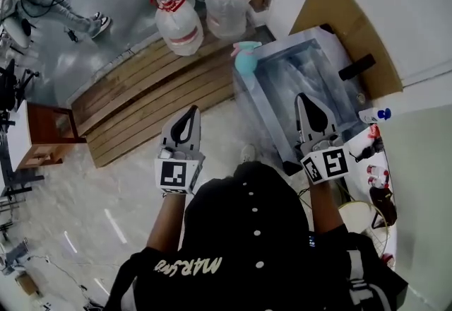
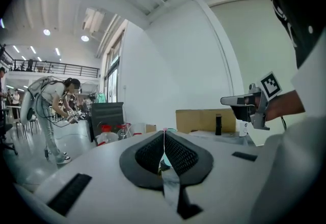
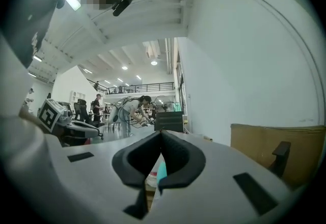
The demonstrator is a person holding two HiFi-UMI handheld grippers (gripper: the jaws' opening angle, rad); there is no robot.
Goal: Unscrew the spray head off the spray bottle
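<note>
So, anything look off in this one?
Nothing spilled or broken. The teal spray bottle stands right at a corner of the metal table, where a nudge might knock it off.

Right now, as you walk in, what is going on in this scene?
A person holds a gripper in each hand, out in front of the body. The left gripper and the right gripper both have their jaws shut with nothing between them. The spray bottle stands untouched at the corner of the metal table ahead, and its head looks still on.
</note>
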